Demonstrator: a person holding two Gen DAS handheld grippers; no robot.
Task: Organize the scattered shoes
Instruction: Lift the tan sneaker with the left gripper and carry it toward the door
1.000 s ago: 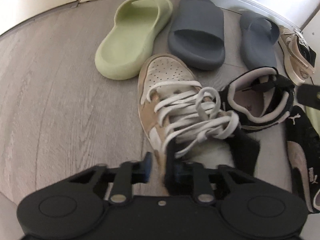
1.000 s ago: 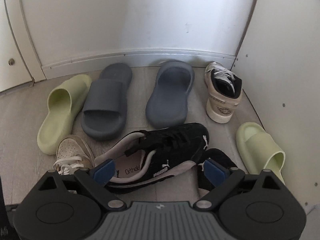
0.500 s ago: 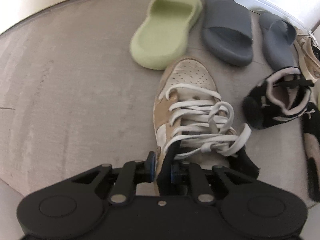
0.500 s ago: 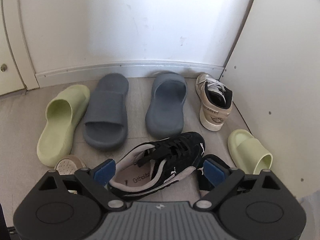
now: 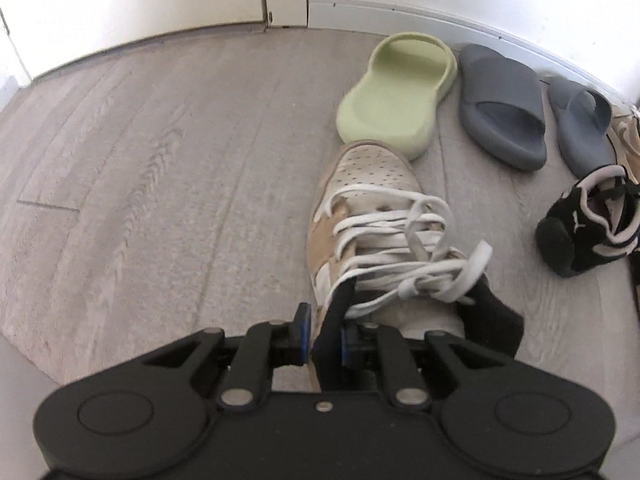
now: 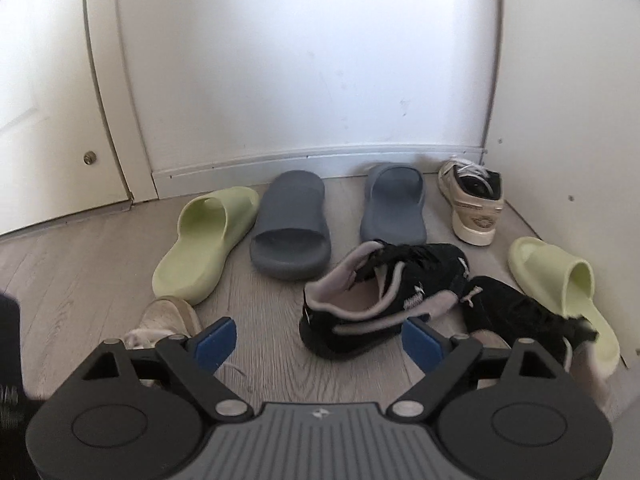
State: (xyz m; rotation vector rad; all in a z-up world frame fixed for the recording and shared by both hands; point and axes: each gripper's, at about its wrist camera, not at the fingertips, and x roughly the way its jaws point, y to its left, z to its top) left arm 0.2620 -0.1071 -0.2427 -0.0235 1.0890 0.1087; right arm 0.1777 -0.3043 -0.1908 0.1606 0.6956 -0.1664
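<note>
Two grippers were in my feeds. The left gripper (image 5: pixel 323 336) had its fingers pinched almost together on the black collar of a tan-and-white sneaker (image 5: pixel 372 216), whose toe pointed to twelve o'clock over the grey wood floor (image 5: pixel 140 184); I could not tell whether its sole touched the boards. Just past that toe lay a green slide (image 5: pixel 394 94), close enough that the two overlapped in my left view. At one and two o'clock sat two grey slides (image 5: pixel 502 104), side by side near the white baseboard (image 5: pixel 440 16). At three o'clock a black sneaker (image 5: pixel 580 228) was cut off by the frame edge. The right gripper (image 6: pixel 320 340) stood wide open and held nothing, its blue-padded fingers (image 6: pixel 214 338) either side of bare floor and that black sneaker's heel. In the right view the black sneaker lay tilted on its side at twelve o'clock, with a second black sneaker (image 6: pixel 516 312) at two o'clock, partly behind the right finger and blurred. A second green slide (image 6: pixel 560 284) rested at three o'clock beside the white side panel (image 6: pixel 580 100). The matching tan-and-white sneaker (image 6: pixel 474 204) stood in the far corner at one o'clock. The held sneaker's toe barely showed at nine o'clock, mostly hidden behind the left finger.
</note>
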